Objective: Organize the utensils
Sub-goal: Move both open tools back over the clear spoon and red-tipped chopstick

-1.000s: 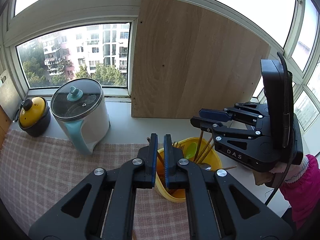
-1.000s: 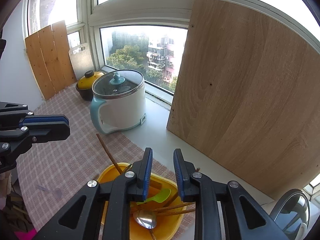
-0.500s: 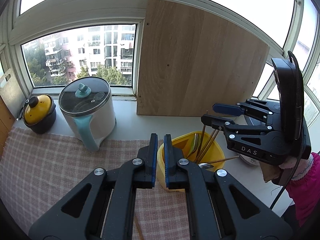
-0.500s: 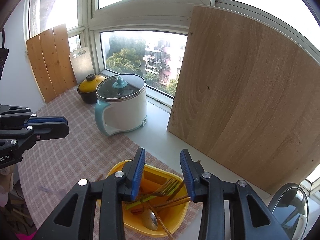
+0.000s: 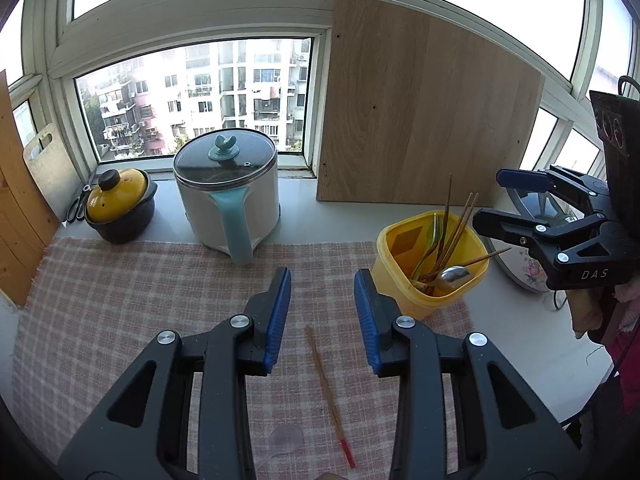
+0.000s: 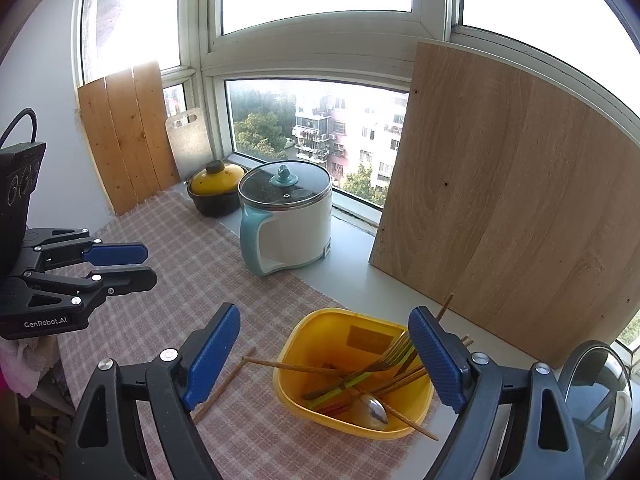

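A yellow tub stands at the right edge of the checked cloth. It holds a fork, a spoon, a green-handled utensil and several wooden chopsticks. One chopstick lies loose on the cloth left of the tub. My left gripper hovers over the cloth just beyond that chopstick, its jaws opening with nothing between them. My right gripper hangs above the tub, its jaws opening wide and empty.
A white electric pot with a teal handle and a black pot with a yellow lid stand at the back. A wooden board leans on the window. A glass lid rests right of the tub. Planks stand at the left.
Both grippers have drawn back from the tub and their jaws have spread apart. The left one moved left over the cloth, where a loose chopstick now shows.
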A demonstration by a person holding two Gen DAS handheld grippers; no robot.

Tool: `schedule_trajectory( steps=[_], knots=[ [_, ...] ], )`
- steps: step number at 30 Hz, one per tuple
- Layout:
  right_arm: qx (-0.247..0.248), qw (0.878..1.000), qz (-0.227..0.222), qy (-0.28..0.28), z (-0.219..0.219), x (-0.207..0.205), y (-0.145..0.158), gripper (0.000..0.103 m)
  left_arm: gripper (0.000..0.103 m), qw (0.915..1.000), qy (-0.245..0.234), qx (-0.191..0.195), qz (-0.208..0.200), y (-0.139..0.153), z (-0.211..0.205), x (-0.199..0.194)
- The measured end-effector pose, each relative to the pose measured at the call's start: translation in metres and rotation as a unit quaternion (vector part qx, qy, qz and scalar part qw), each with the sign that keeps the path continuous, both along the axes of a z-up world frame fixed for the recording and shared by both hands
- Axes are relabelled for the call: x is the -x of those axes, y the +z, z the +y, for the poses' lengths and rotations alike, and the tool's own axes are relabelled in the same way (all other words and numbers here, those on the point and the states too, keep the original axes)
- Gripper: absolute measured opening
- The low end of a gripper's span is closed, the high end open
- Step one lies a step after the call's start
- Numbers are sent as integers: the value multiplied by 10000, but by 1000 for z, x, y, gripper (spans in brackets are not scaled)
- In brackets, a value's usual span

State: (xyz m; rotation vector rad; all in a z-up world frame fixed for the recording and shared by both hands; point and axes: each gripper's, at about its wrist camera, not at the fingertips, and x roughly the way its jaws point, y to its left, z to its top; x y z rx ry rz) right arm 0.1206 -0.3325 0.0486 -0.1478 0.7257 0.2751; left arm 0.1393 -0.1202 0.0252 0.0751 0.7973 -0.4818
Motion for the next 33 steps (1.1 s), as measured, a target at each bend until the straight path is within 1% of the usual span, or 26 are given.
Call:
schedule_trajectory(
  steps=[4, 5, 10, 16, 18, 22, 25, 26, 30, 33],
  knots=[
    [-22, 10000, 4, 16, 12, 12, -7, 99, 33, 9996, 60, -101, 241, -22, 26, 7],
    [-29, 10000, 1, -5, 14, 15, -10, 100, 33, 9994, 63, -129, 314, -29, 33, 9],
    [-175, 9997, 179, -32, 24, 24, -26, 100, 33, 9966, 47, -296, 762, -65, 61, 23],
    [-254, 9988, 415, -60, 39, 36, -48, 100, 33, 9913, -45, -464, 1233, -108, 82, 40],
    [-300, 9981, 528, -73, 43, 39, -56, 100, 33, 9890, -131, -573, 1356, -121, 83, 46],
    [-372, 9961, 790, -136, 50, 44, -73, 99, 33, 9828, -467, -846, 1573, -149, 77, 57],
    [-394, 9938, 1024, -191, 56, 44, -86, 95, 33, 9773, -653, -1038, 1727, -169, 71, 60],
    [-413, 9928, 1105, -200, 58, 44, -90, 93, 33, 9756, -704, -1108, 1758, -175, 69, 61],
    [-403, 9899, 1337, -237, 66, 44, -106, 91, 33, 9698, -895, -1389, 1793, -194, 61, 63],
    [-373, 9880, 1469, -292, 70, 44, -115, 88, 33, 9675, -941, -1447, 1848, -203, 60, 60]
  ],
)
